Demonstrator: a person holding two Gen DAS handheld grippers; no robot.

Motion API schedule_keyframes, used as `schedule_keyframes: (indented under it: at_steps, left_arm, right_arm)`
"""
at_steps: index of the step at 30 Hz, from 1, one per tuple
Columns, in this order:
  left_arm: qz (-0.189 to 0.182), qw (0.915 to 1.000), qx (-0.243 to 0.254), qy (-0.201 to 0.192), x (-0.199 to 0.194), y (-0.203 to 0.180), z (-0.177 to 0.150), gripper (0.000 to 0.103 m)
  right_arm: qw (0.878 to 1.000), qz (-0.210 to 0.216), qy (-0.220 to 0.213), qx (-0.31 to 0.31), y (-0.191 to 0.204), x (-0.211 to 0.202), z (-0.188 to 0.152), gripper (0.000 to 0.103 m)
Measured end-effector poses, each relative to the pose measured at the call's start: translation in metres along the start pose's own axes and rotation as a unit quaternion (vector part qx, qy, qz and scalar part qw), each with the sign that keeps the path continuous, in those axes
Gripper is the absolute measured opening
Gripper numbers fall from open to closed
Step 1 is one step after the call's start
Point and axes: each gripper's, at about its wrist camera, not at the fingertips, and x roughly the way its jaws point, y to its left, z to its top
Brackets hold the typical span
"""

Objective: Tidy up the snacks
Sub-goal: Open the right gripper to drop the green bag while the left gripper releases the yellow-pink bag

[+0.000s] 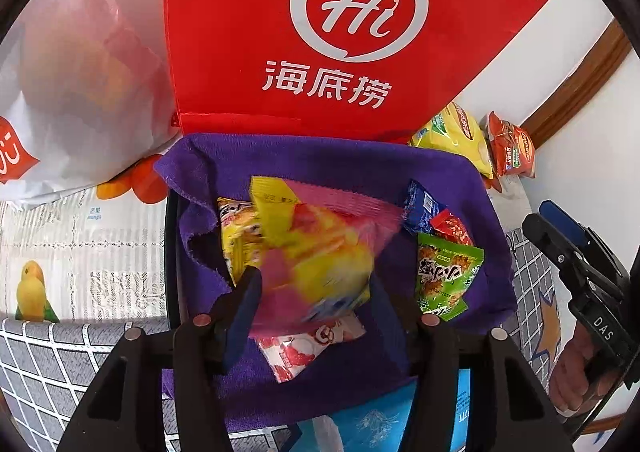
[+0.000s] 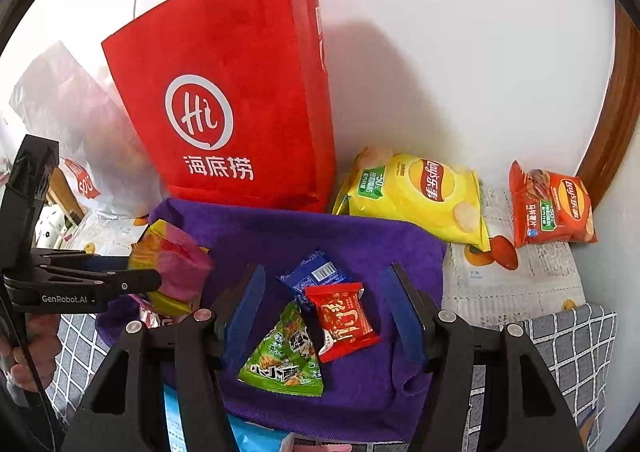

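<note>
Left gripper (image 1: 312,292) clamped on pink-yellow packet (image 1: 320,240), lifted above purple towel (image 2: 360,248); right gripper (image 2: 324,316), jaws apart, over red candy (image 2: 344,316). I judged sorting mid-way; next, a placement spot.

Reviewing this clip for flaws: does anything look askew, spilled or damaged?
Nothing looks spilled or torn. The purple towel lies rumpled, its left edge folded up, and the small packets overlap in a loose heap.
</note>
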Motion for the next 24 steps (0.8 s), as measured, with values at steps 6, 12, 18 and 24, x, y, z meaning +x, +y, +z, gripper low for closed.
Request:
schedule_keyframes:
  at_steps: [6,12,18,24]
  left_arm:
    - [-0.01,0.9999,0.001,-0.008,-0.008,-0.002,0.0,0.066]
    - [-0.007,0.9998,-0.001,-0.02,-0.02,-0.001,0.001,0.067]
    - [-0.005,0.9993,0.01,-0.036,-0.037,-0.005,0.0,0.067]
    - [-0.001,0.9986,0.015,-0.051,-0.054,-0.01,0.0,0.067]
  right_arm:
    - [1.0,-0.003,-0.007,-0.004,0.003,-0.004,0.001,0.062]
    - [1.0,0.007,-0.007,0.006,0.005,-0.004,0.001,0.062]
    - [1.0,-0.004,-0.022,0.001,0.018,-0.014,0.001,0.062]
    - [0.999,-0.042,-0.034,-0.002,0.026,-0.032,-0.005,0.062]
